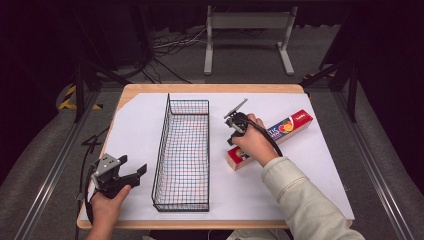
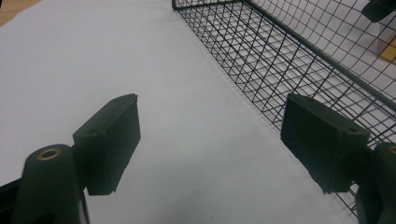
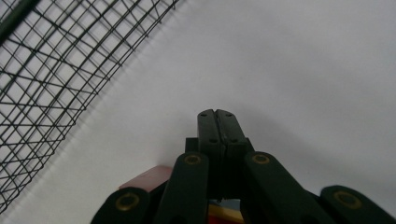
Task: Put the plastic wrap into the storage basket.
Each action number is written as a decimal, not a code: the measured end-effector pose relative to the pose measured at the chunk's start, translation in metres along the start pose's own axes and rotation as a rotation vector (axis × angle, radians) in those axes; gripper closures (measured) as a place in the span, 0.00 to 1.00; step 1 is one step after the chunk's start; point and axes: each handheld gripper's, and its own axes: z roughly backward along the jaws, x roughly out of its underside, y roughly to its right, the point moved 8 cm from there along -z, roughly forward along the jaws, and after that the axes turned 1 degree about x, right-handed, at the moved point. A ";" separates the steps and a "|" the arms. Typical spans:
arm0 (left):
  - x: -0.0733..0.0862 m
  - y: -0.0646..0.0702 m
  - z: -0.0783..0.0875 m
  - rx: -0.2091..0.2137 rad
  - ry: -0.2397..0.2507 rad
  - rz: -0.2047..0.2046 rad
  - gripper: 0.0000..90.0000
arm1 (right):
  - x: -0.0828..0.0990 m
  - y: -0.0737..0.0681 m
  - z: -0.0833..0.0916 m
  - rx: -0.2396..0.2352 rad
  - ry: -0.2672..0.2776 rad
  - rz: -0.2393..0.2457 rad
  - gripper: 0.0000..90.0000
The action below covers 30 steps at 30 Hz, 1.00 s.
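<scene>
White paper covers the wooden table, with one wire basket running lengthwise at its middle. One long box lies slantwise right of the basket, its near end under the right gripper, whose jaws are pressed together with nothing between them. That hand is far nearer the box. Left gripper rests spread and empty, left of the basket.
</scene>
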 end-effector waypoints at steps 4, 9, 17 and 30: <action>0.000 -0.001 0.000 0.002 0.001 0.002 0.23 | 0.007 -0.004 -0.006 -0.032 -0.063 0.018 1.00; 0.000 -0.001 0.001 0.004 0.004 0.003 0.23 | 0.012 -0.006 -0.005 -0.059 -0.091 0.013 1.00; 0.000 -0.001 0.002 0.000 0.006 0.004 0.23 | 0.030 -0.014 0.002 -0.070 -0.171 0.054 1.00; -0.001 0.000 0.002 0.004 0.011 0.002 0.23 | 0.095 -0.021 0.027 -0.107 -0.255 0.154 1.00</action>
